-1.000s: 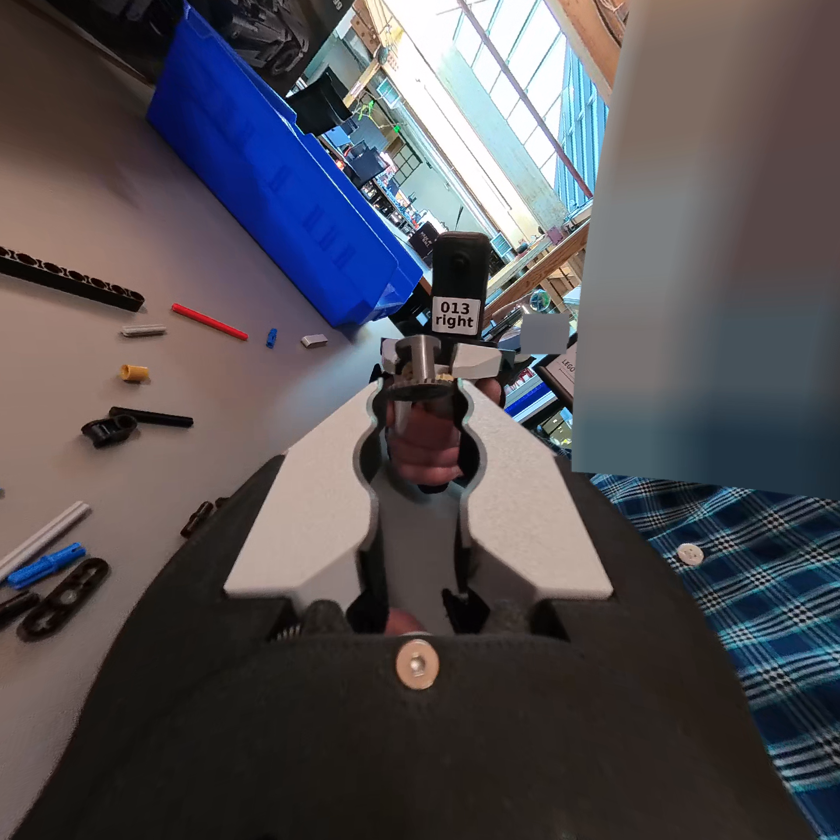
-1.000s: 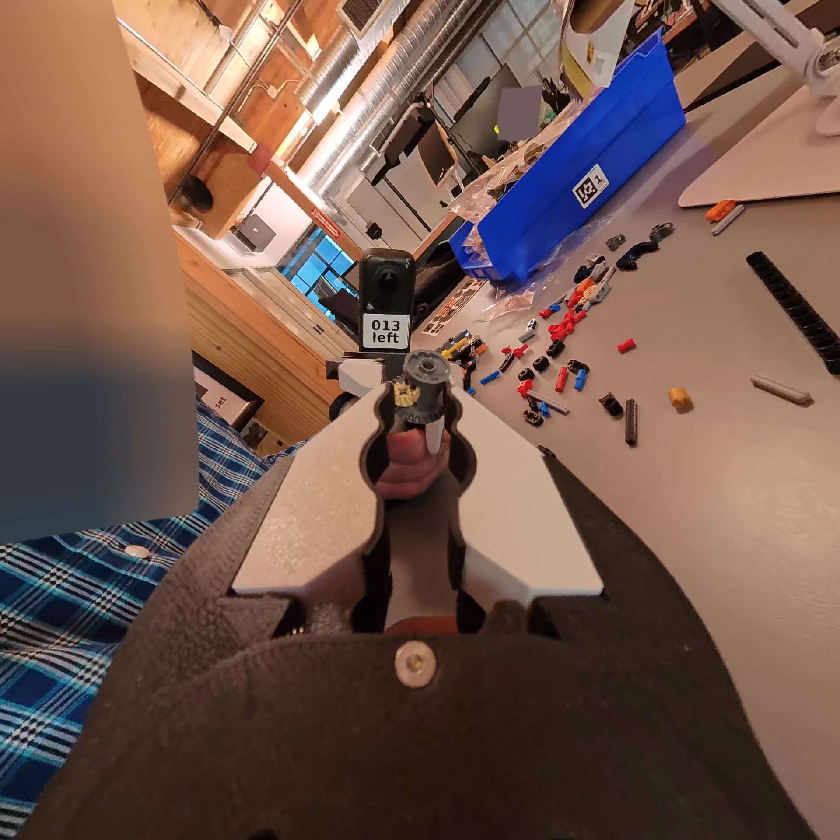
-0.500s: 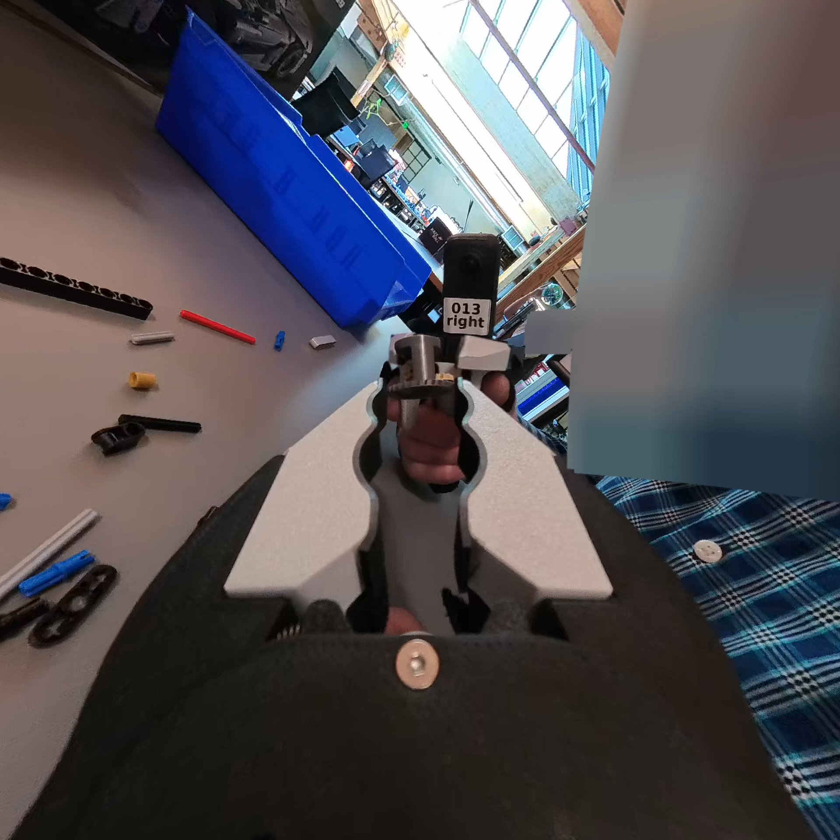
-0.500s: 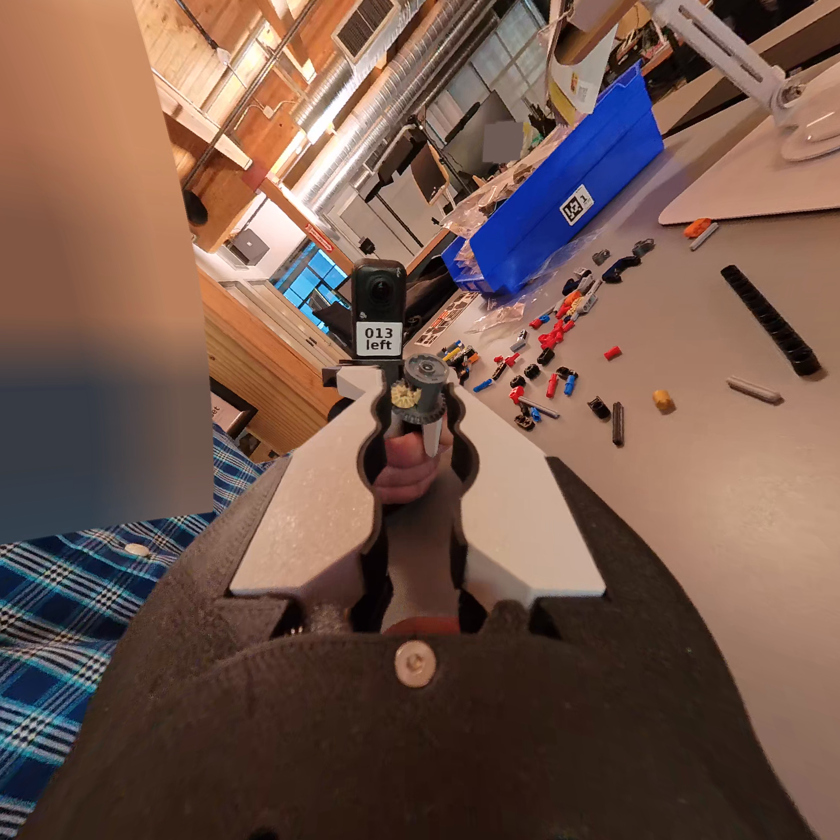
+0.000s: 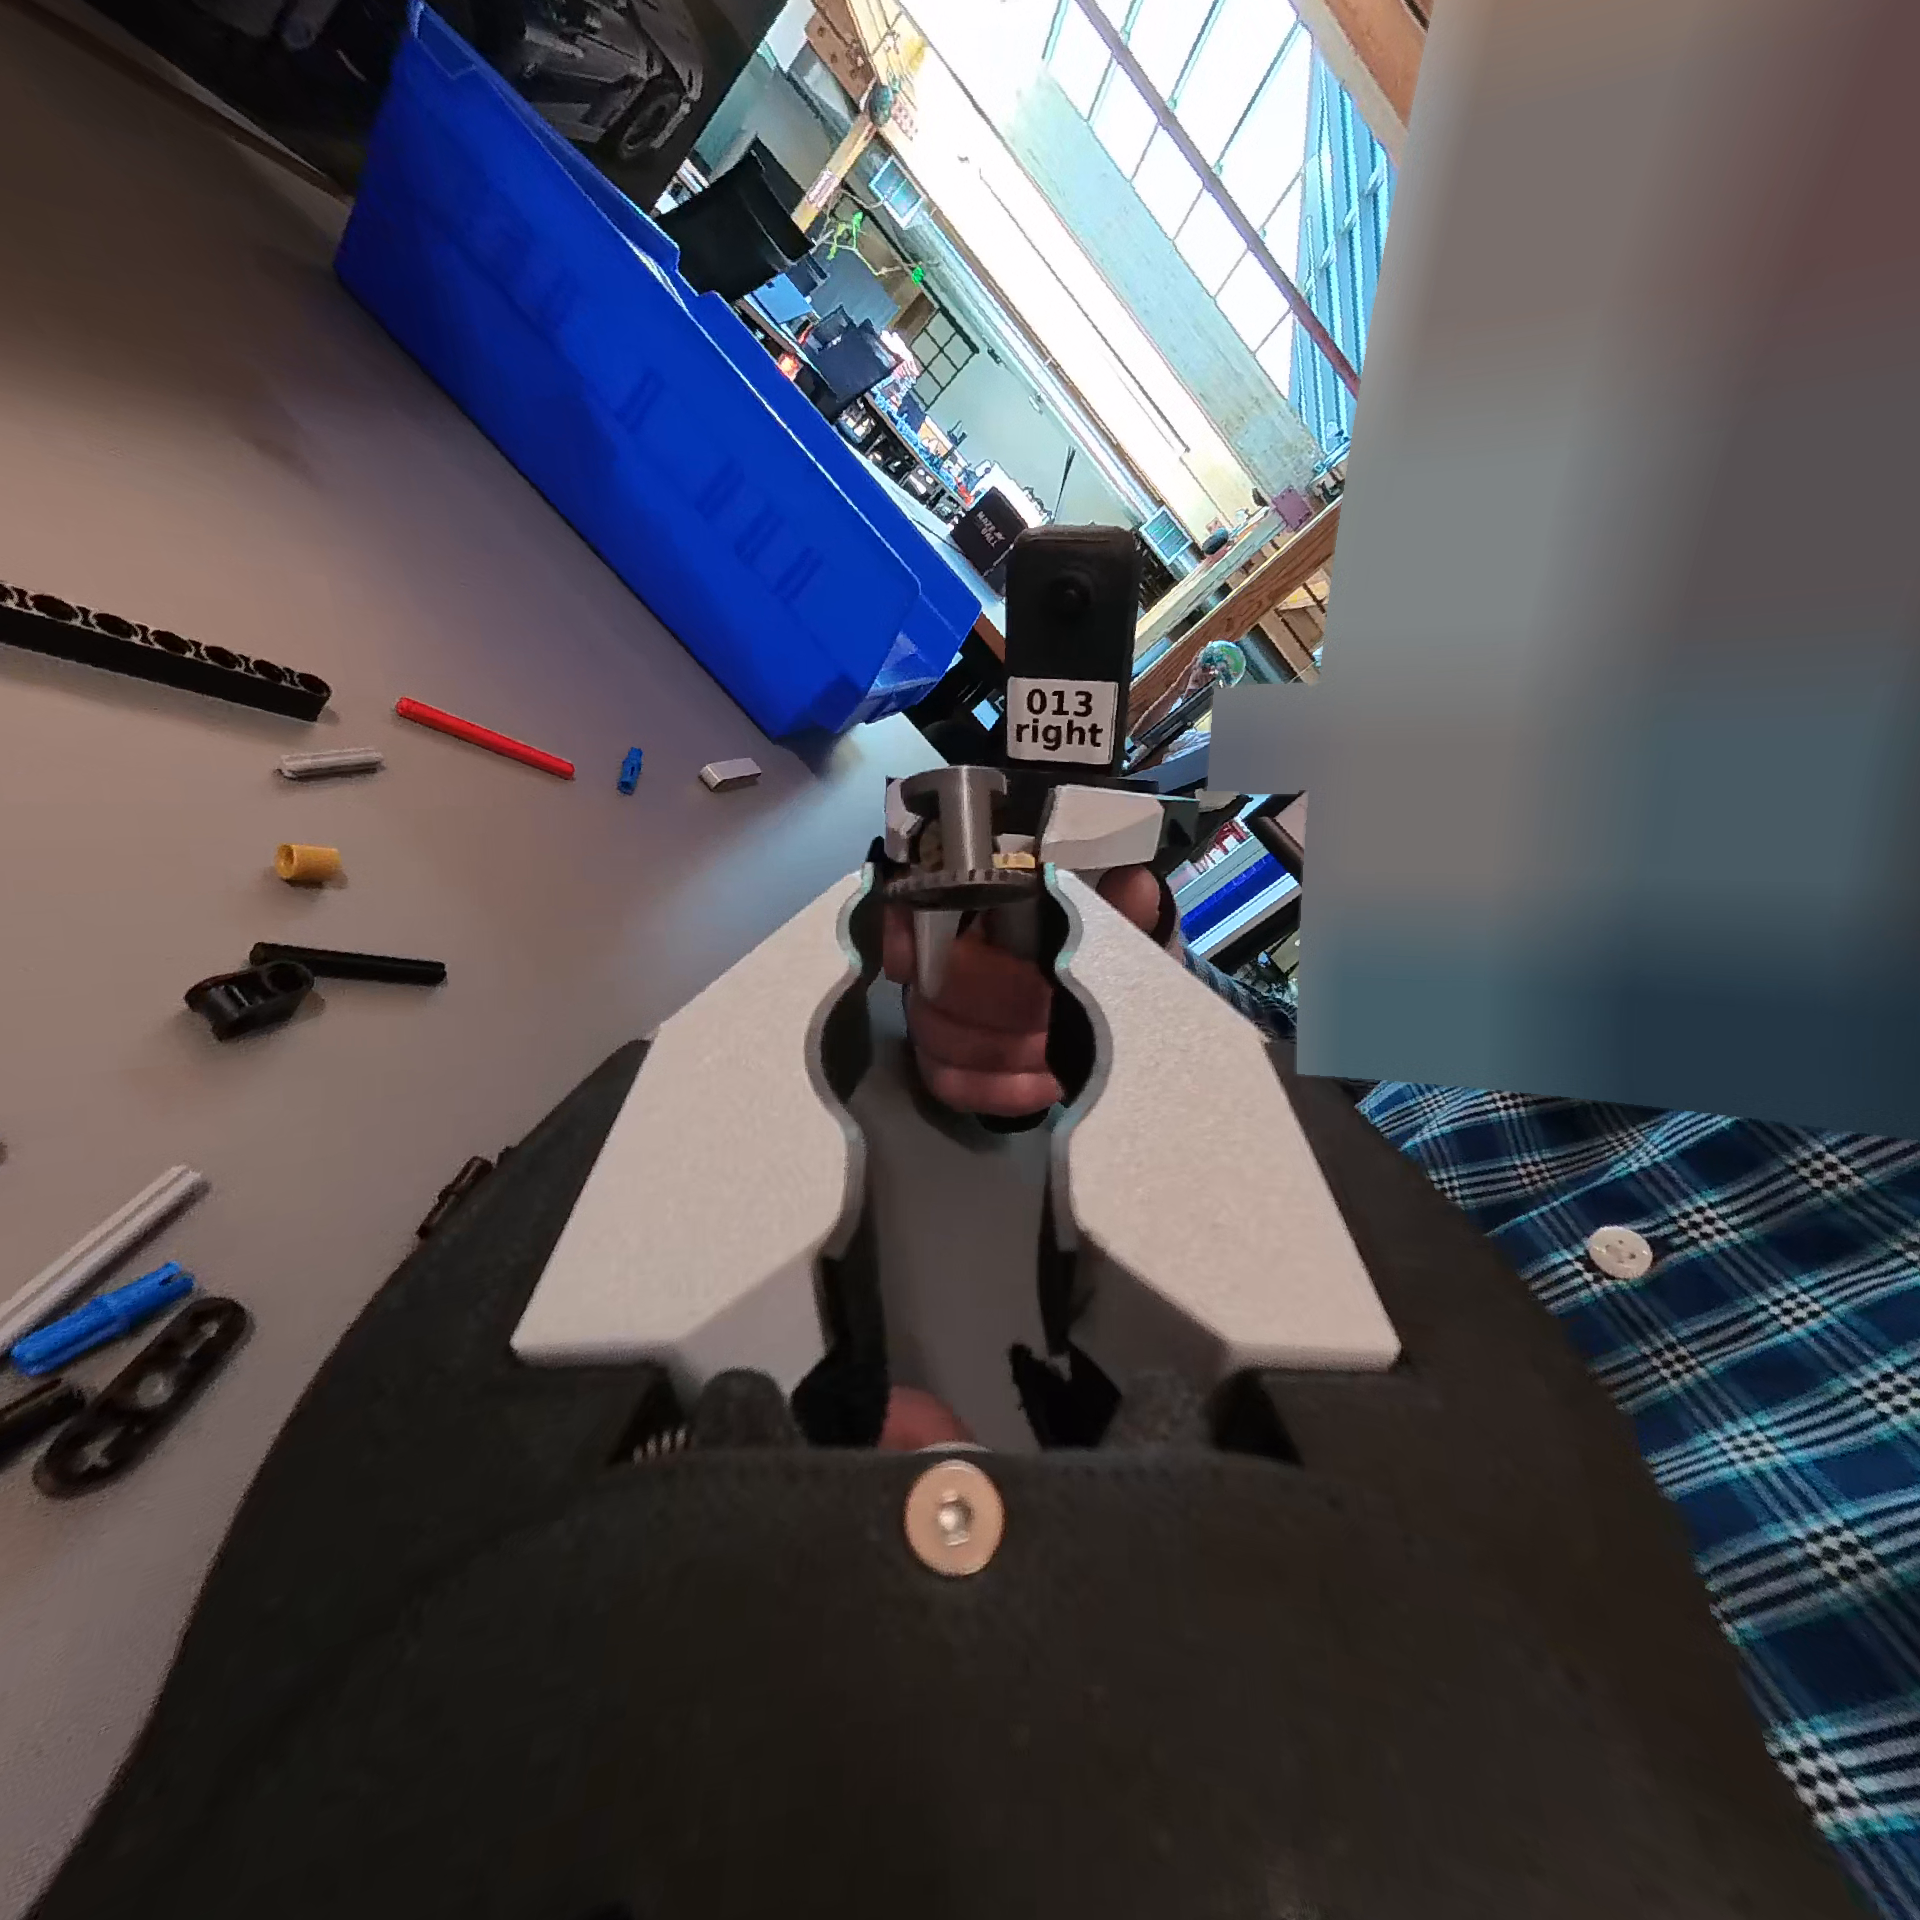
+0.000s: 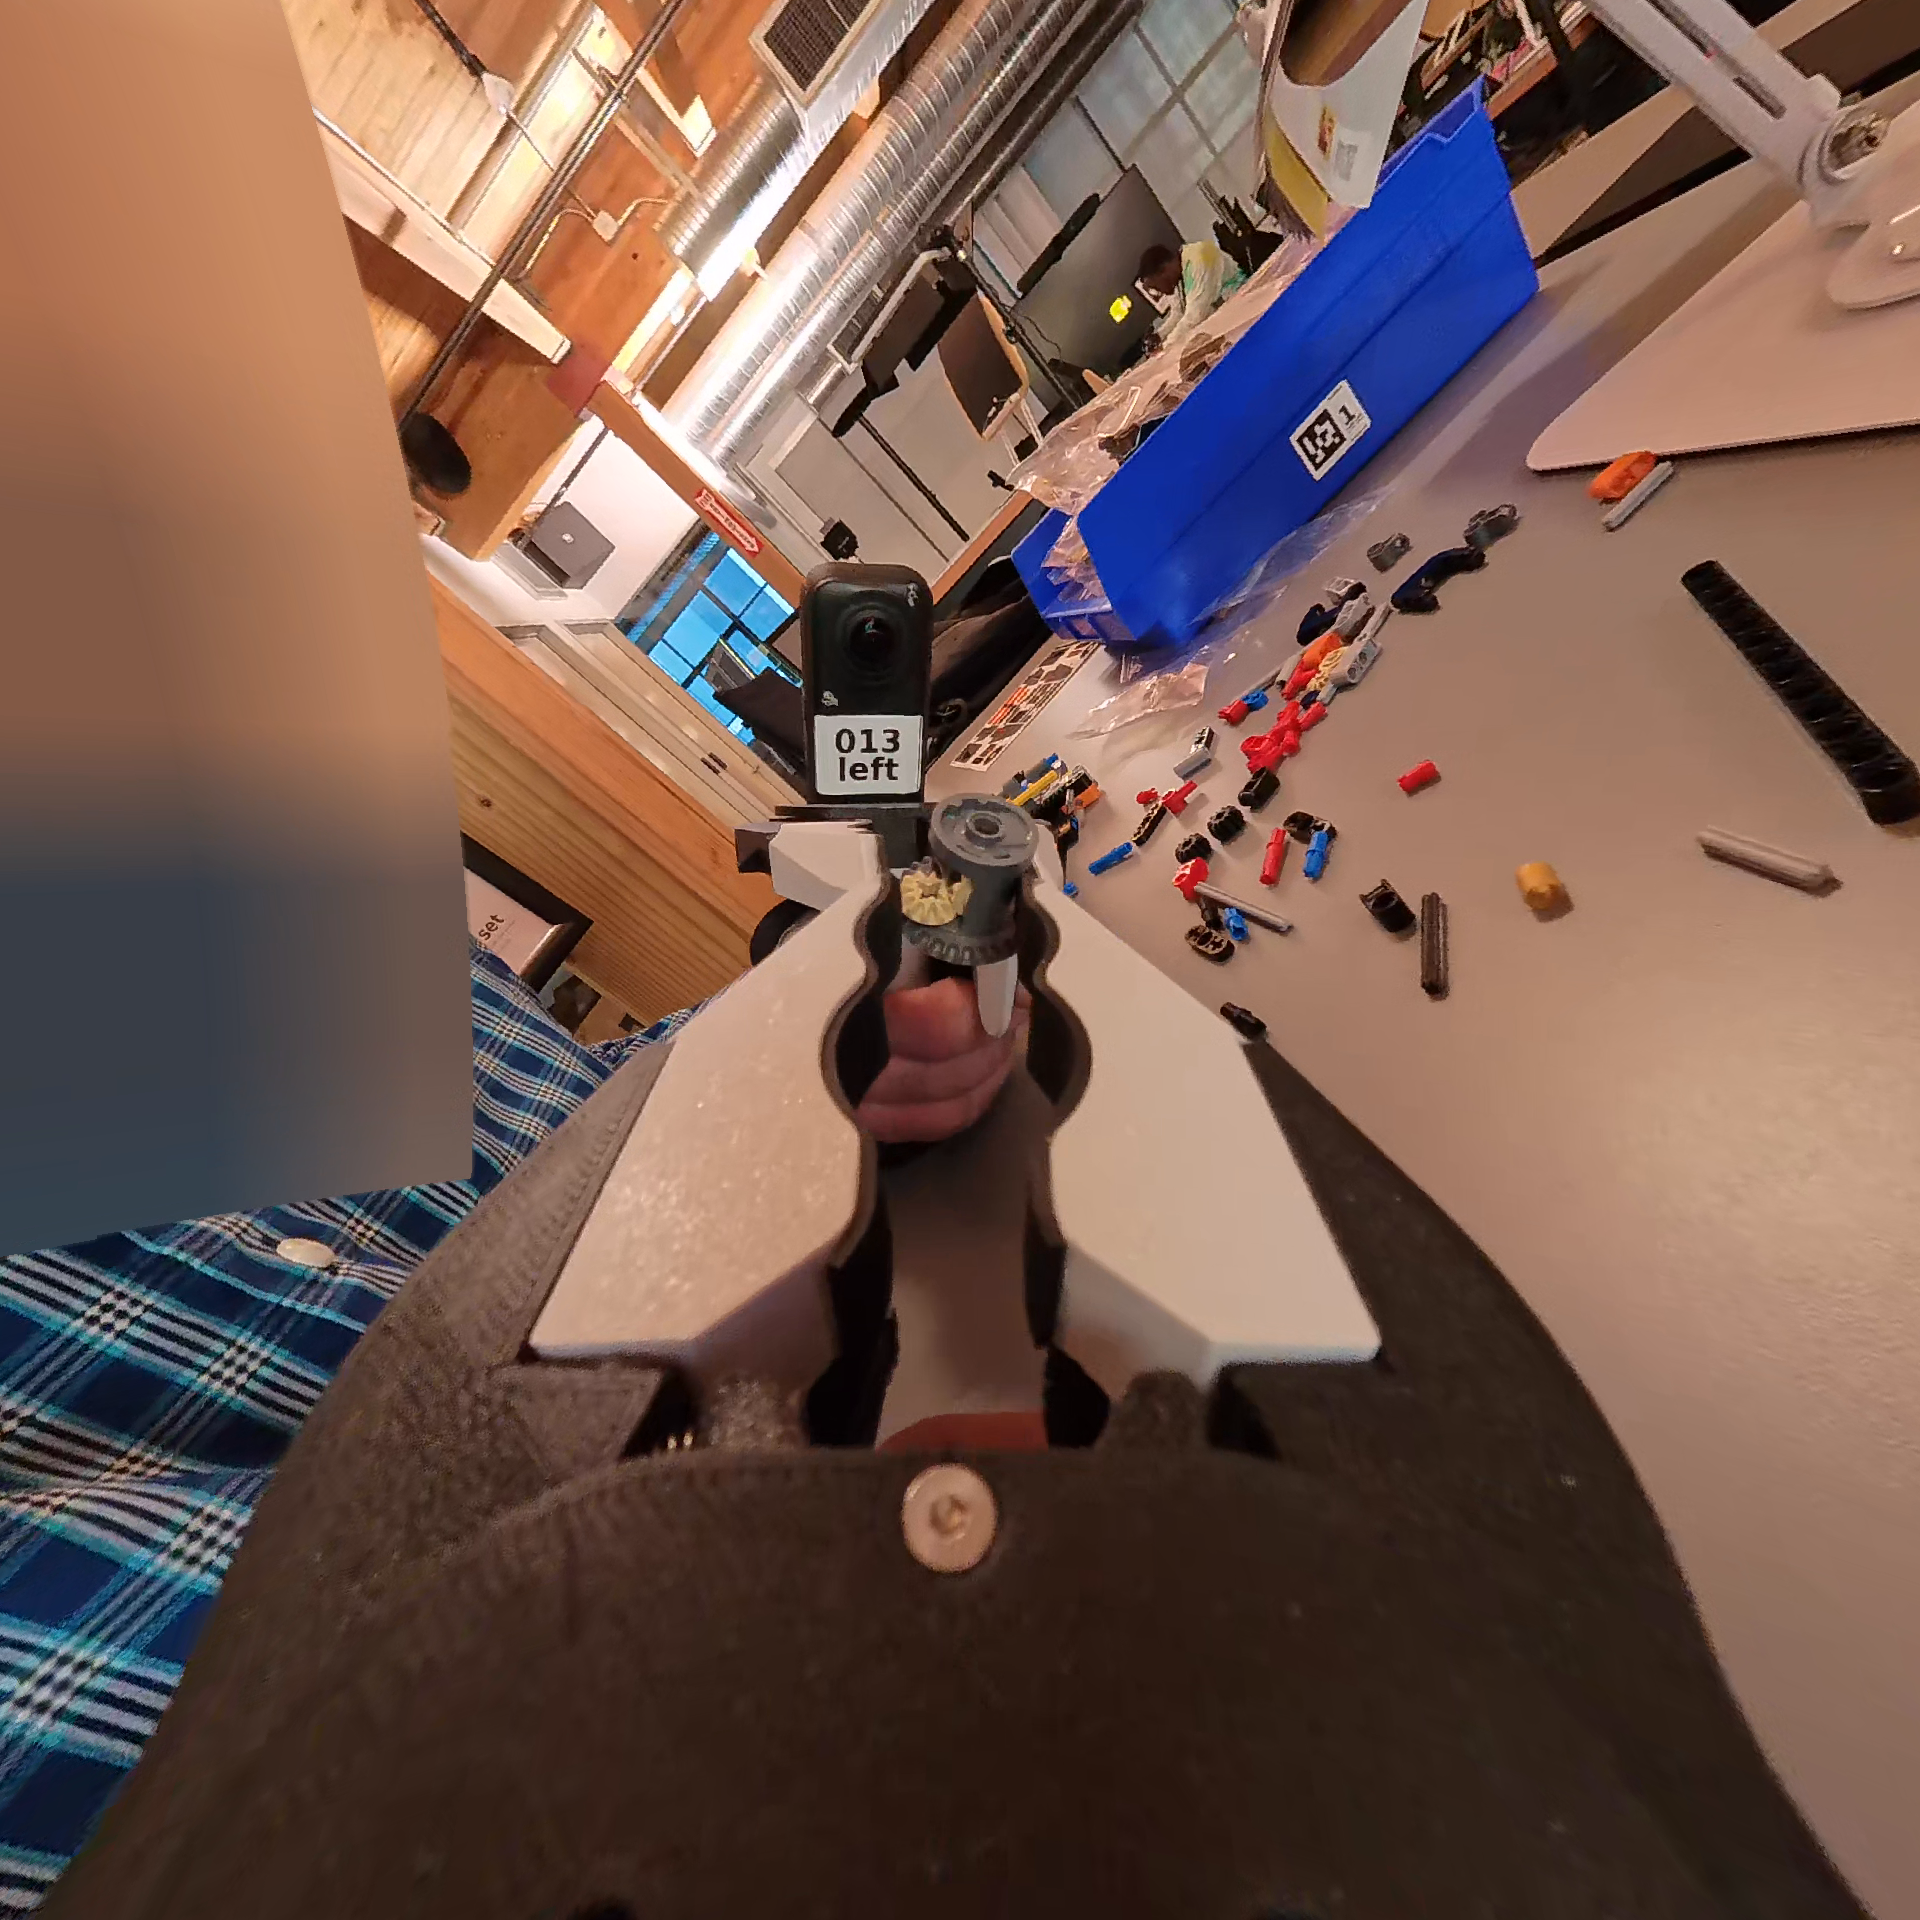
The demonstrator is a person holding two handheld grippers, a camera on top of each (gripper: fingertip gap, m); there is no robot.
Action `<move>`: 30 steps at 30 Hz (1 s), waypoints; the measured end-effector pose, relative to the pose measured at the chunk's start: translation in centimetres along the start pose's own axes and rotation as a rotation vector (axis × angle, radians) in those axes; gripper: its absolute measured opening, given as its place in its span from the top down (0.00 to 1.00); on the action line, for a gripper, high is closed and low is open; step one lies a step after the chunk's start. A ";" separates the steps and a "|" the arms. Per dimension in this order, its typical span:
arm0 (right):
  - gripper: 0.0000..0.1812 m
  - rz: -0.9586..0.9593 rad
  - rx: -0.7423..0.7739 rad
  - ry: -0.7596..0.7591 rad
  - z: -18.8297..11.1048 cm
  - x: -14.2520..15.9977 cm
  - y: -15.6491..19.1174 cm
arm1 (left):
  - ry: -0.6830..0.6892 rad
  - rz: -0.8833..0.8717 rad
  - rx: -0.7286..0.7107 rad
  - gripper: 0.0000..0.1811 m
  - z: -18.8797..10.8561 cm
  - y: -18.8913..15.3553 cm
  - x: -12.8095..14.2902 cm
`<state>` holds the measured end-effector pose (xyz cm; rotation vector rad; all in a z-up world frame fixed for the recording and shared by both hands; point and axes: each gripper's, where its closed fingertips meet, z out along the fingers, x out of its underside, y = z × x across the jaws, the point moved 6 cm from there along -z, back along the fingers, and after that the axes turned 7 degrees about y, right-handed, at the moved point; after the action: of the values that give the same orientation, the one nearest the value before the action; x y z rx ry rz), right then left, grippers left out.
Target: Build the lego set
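Holding the grey gear assembly (image 6: 971,883) aloft, near the plaid shirt (image 5: 1714,1351) and clear of the table (image 5: 208,468), left gripper (image 5: 961,899) and right gripper (image 6: 961,914) both clamping it from opposite sides; keeping the grips squarely opposed, pressing gently along its axis, avoiding twist.

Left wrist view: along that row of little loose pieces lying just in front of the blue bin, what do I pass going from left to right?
Long black beam with holes → short grey rod → thin red stick → tiny blue peg → small grey block.
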<state>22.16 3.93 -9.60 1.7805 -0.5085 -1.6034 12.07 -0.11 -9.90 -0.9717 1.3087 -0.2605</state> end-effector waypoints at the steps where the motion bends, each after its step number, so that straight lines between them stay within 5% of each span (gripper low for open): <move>1: 0.89 -0.003 0.007 0.001 0.0 0.0 0.0 | 0.000 0.004 -0.003 0.86 0.0 0.0 0.0; 30: 0.90 -0.022 -0.064 0.013 -0.7 0.0 0.4 | -0.002 -0.058 0.107 0.86 0.3 -0.4 0.2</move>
<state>22.87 3.81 -9.35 1.7539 -0.4287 -1.6040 12.54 -0.34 -9.80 -0.9199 1.2533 -0.3702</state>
